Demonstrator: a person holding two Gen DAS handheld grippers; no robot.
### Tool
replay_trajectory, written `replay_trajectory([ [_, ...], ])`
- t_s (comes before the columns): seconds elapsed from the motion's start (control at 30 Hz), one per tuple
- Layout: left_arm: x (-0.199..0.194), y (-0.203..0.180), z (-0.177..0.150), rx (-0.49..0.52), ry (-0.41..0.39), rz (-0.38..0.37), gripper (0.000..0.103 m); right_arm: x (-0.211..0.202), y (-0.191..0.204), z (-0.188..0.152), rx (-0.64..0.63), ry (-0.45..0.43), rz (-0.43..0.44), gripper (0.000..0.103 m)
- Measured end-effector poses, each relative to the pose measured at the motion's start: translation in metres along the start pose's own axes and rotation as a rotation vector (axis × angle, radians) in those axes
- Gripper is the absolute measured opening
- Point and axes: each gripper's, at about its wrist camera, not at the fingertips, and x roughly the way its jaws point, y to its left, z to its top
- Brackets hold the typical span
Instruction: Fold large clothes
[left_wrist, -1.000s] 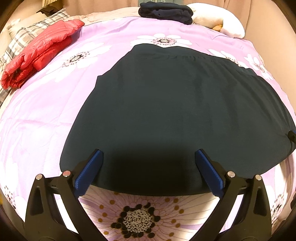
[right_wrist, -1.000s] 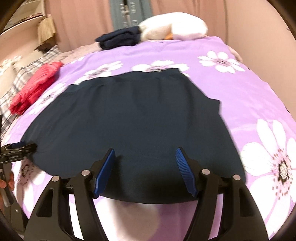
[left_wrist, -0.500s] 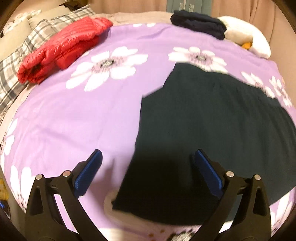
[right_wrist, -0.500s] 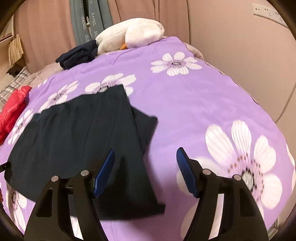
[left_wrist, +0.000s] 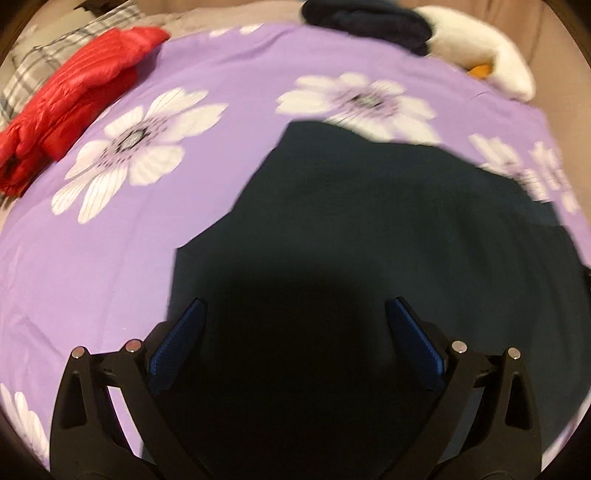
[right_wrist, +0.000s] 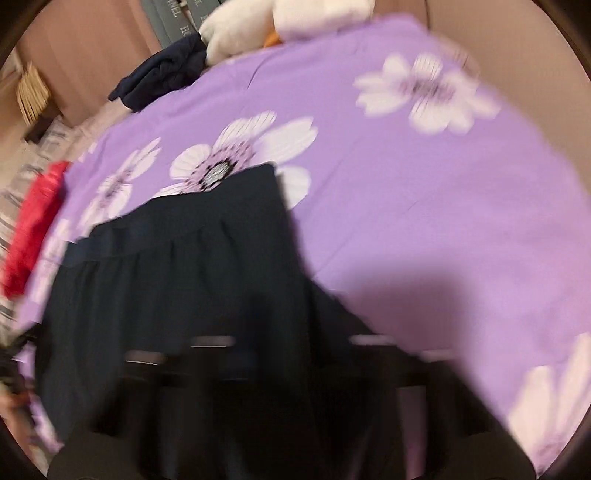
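My left tool (left_wrist: 293, 345) hangs spread wide over the dark skirt (left_wrist: 369, 258) lying flat on the bed (left_wrist: 110, 240) — ready for folding; my right tool is too blurred to tell.

Skirt (left_wrist: 388, 229) was dark navy. Bedspread (left_wrist: 229, 66) was lilac, patterned with white flowers. Jacket (left_wrist: 74, 96) was red. Pillow (left_wrist: 26, 74) was grey-and-white plaid. Gripper pads (left_wrist: 177, 347) were blue.
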Motion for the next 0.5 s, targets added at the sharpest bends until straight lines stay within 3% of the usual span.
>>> replay_trajectory([
  [0.03,0.004,0.004,0.0,-0.002,0.003,0.003,0.101,-0.001,0.0,0.001,-0.013,-0.01,0.001,0.008],
  [0.17,0.011,0.021,0.005,-0.056,0.021,-0.009,0.101,0.002,-0.004,0.007,-0.015,-0.01,-0.074,0.007],
  [0.3,0.006,0.018,0.016,-0.05,0.003,0.0,0.101,-0.013,0.013,0.023,-0.052,-0.104,-0.265,0.009],
  [0.33,0.002,0.012,0.02,-0.035,-0.017,-0.01,0.101,-0.017,0.02,0.025,-0.067,-0.129,-0.257,0.013],
  [0.43,-0.008,-0.011,0.031,0.019,-0.064,-0.043,0.101,-0.021,0.054,0.032,-0.139,-0.152,-0.128,0.038],
  [0.5,-0.007,-0.028,0.038,0.057,-0.072,-0.06,0.101,-0.012,0.086,0.031,-0.219,-0.13,-0.076,0.044],
])
